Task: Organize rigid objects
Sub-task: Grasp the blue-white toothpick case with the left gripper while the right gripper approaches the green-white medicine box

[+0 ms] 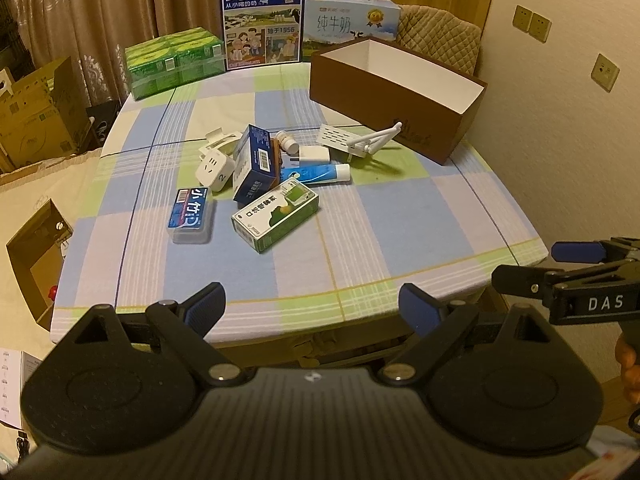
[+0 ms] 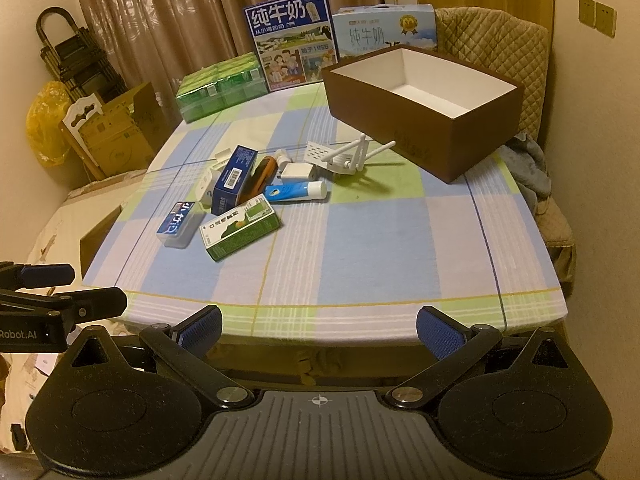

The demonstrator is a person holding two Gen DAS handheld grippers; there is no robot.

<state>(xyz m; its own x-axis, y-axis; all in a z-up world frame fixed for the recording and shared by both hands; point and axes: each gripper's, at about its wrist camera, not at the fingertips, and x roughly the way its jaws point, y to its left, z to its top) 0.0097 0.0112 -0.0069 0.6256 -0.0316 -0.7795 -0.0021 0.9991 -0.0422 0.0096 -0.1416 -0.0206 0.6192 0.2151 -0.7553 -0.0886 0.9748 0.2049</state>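
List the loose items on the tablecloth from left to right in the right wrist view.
Blue-labelled clear case → green and white carton → blue tube with white cap → white router with antennas → open brown box.

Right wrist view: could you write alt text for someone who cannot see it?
A pile of small items, including a green box, a blue box, a tube and a white router, lies on a checked tablecloth. An open brown box sits behind to the right. The right tongs hang open at the near edge.
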